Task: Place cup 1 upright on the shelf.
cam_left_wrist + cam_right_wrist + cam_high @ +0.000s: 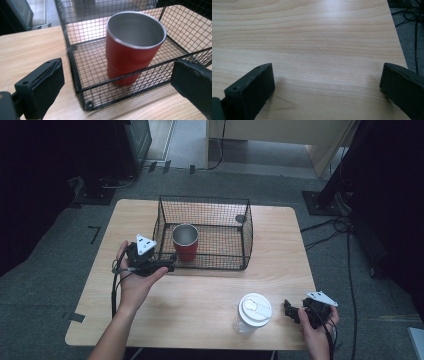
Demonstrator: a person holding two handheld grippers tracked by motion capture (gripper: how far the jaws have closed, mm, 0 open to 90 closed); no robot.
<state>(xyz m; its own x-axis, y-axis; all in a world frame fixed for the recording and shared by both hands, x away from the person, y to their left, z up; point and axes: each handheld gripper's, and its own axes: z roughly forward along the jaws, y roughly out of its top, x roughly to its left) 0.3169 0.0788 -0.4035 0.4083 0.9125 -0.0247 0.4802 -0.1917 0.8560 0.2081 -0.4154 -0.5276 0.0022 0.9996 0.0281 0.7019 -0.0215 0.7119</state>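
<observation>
Right now the red cup (185, 242) stands upright inside the black wire basket (235, 227), close to the basket's front left corner, its steel rim and bare metal inside open to the ceiling. In the left gripper view the cup (130, 50) sits just behind the mesh wall, with the basket's near corner (86, 100) between the two black jaws. The left gripper (167, 264) hovers at that corner, outside the wire, its jaws spread wide and holding nothing; I cannot tell whether they touch the mesh. A hand (135, 282) wraps its body from below, the grey plate on top.

Well apart from the basket, near the table's front edge, a clear jar with a white lid (254, 312) stands on the wooden table (200, 290). Just to its right the right gripper (289, 310) lies low over the tabletop, pointing toward the jar but not touching it. Its own view shows both jaws set wide apart over bare wood (324, 55), empty.
</observation>
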